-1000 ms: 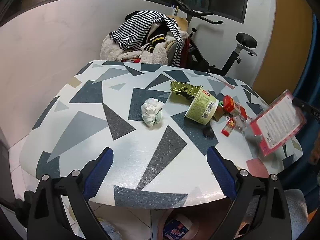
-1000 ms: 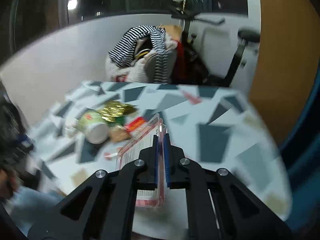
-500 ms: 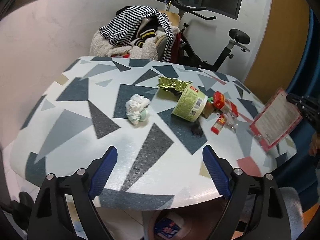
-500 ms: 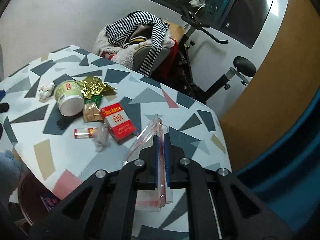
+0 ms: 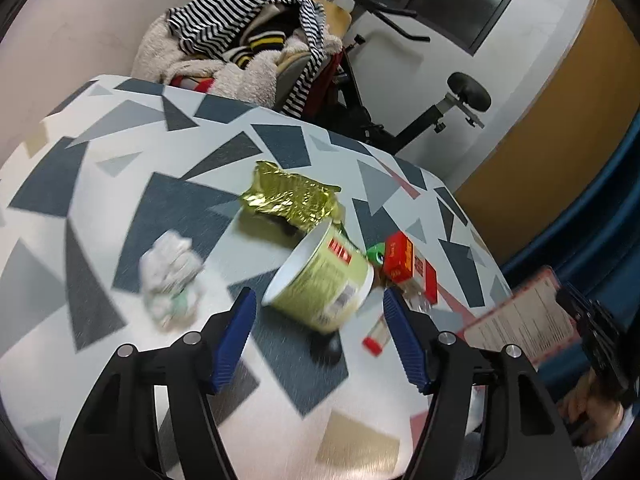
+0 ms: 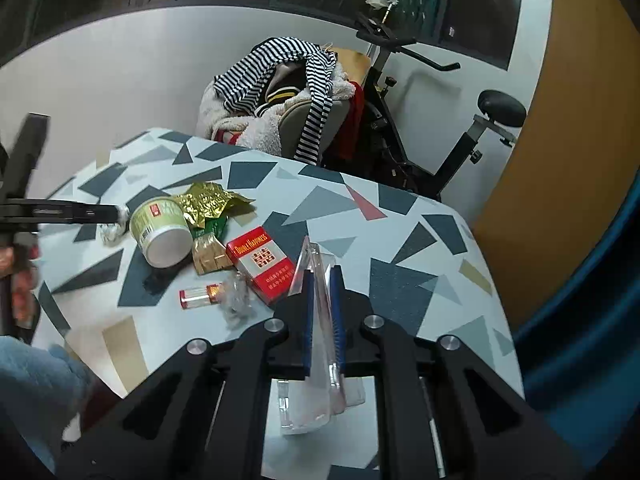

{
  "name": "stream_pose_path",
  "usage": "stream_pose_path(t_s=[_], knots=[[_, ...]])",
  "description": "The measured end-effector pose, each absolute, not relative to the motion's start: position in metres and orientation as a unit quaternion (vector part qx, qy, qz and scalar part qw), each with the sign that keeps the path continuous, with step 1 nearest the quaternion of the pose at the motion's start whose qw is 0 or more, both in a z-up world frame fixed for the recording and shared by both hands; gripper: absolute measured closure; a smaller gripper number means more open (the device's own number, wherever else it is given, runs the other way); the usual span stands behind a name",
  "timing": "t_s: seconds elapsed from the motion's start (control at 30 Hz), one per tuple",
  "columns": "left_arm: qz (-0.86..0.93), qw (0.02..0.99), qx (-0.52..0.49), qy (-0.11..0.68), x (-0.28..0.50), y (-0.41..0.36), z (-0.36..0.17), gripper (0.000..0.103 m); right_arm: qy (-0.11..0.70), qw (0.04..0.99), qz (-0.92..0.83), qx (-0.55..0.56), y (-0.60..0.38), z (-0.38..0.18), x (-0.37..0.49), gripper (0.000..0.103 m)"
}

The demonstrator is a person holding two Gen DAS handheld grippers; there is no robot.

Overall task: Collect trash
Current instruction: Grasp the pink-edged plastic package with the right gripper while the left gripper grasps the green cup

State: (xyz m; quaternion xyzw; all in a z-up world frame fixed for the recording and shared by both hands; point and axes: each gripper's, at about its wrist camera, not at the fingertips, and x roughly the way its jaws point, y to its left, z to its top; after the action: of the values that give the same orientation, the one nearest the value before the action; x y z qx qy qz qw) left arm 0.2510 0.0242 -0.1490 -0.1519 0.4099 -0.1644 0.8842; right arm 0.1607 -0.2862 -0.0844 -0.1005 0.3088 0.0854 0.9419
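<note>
A pale green noodle cup (image 5: 320, 280) lies on its side on the patterned table (image 5: 168, 208). My left gripper (image 5: 318, 320) hovers over it, and its jaws are closing with the cup between the blue fingertips (image 5: 244, 316), a small gap left on each side. Around the cup lie a gold foil wrapper (image 5: 288, 196), a crumpled tissue (image 5: 172, 280), a red cigarette box (image 6: 262, 264) and a small red-capped vial (image 6: 200, 294). My right gripper (image 6: 322, 308) is shut on a clear acrylic sign holder (image 6: 316, 364) at the table's near right.
A brown packet (image 6: 208, 258) and clear plastic wrap (image 6: 236, 300) lie by the cigarette box. Behind the table stand a chair heaped with striped clothes (image 5: 248, 40) and an exercise bike (image 6: 440, 152). An orange wall (image 6: 580, 120) is on the right.
My left gripper has moved forward and to the right over the table, onto the noodle cup, and its jaws have narrowed. The right gripper still holds the sign holder in about the same place.
</note>
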Motion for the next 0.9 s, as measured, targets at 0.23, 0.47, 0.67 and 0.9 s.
stream_pose_path(t_s=[0.23,0.47,0.67,0.9], knots=[[-0.141,0.902,-0.017,0.407,0.264,-0.018,-0.158,0.014,0.306,0.944,0.089,-0.082,-0.293,-0.086,0.162,0.091],[-0.118,0.900,0.077,0.412,0.280,-0.042,-0.182,0.043,0.318,0.939,0.097,-0.086,-0.294,-0.091,0.166,0.094],[-0.120,0.906,0.088,0.397,0.275,-0.040,-0.174,0.050,0.318,0.939,0.094,-0.087,-0.294,-0.096,0.160,0.094],[-0.135,0.915,0.064,0.374,0.244,-0.033,-0.140,0.051,0.305,0.943,0.095,-0.096,-0.292,-0.084,0.152,0.094]])
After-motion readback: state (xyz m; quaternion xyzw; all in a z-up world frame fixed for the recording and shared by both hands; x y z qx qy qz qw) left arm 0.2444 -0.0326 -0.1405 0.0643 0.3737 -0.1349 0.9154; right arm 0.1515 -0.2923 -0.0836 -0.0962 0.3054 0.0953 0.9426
